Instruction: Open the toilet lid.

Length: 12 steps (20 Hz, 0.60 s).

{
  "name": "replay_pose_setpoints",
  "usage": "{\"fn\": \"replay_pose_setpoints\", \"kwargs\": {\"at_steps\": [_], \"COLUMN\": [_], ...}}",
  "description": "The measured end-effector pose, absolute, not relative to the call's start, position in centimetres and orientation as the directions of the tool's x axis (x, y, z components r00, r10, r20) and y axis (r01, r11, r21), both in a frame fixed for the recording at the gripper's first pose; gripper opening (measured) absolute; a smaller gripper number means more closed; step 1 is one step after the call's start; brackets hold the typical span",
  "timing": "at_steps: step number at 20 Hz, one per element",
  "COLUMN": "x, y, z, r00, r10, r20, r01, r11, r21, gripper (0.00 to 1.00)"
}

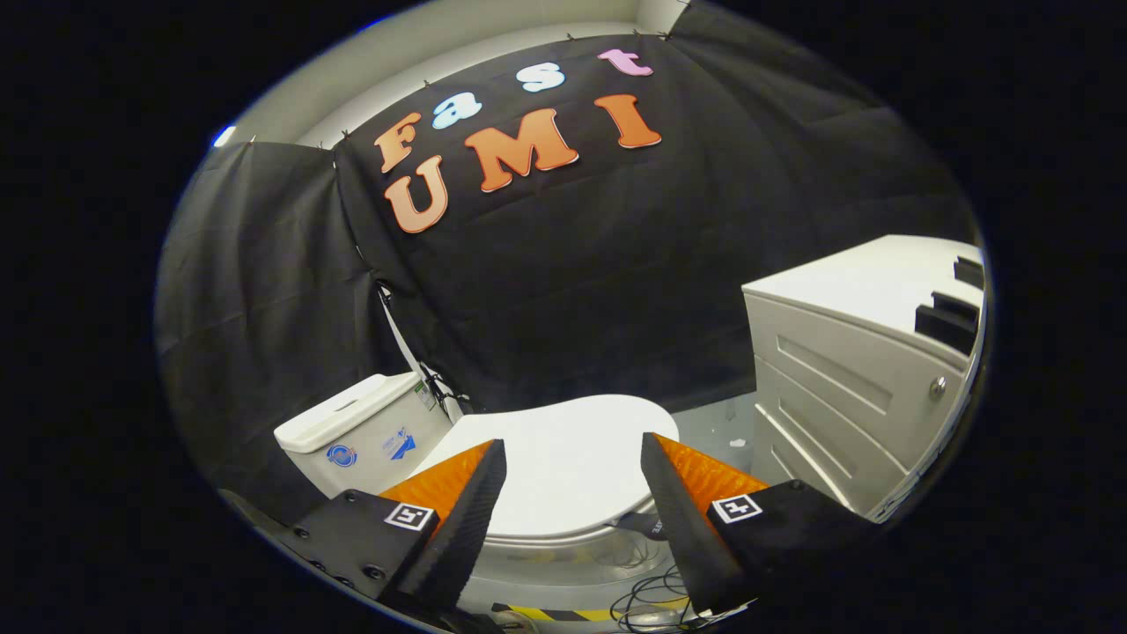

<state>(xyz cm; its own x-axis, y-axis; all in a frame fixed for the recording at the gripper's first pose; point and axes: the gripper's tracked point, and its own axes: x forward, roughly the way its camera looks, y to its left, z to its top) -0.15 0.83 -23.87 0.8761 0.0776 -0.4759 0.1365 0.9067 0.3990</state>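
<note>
The toilet lid [563, 462] is lying flat and closed on the bowl. It is a smooth, glossy white plastic piece with an oval shape. Its long axis is running from the tank [365, 431] at the back towards its rounded front end, which is pointing towards the cabinet [845, 387] side. The lid is sitting just ahead of the gripper [572, 458] and partly between its two fingers, and its near edge is lying a little below the fingertips.

The gripper is released: its fingers are standing wide apart and are not touching the lid or anything else. Each finger [471, 519] is having a wedge shape with a ribbed inner face, and each is carrying a small square marker [411, 516] with a black and white pattern on its base.

The tank is a white box with rounded corners and a flat cover, looking like ceramic. On its side two small blue stickers [342, 455] are showing, but their writing is too small to read.

The cabinet is white and matte, with flat drawer fronts, recessed panels and a small round metal lock [939, 385]. Behind everything, the black cloth wall [616, 264] is hanging with soft folds. On the floor [718, 423] below the bowl, thin black cables [647, 599] are lying in loops beside a strip of yellow and black tape [550, 612].
</note>
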Motion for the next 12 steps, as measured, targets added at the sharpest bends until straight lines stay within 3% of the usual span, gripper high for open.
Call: {"fn": "replay_pose_setpoints", "kwargs": {"at_steps": [12], "x": [-2.0], "y": [-0.9], "z": [-33.3], "r00": [0.779], "r10": [0.173], "r20": [-0.602], "r01": [0.323], "r11": [0.714], "r21": [0.622], "gripper": [0.99]}}
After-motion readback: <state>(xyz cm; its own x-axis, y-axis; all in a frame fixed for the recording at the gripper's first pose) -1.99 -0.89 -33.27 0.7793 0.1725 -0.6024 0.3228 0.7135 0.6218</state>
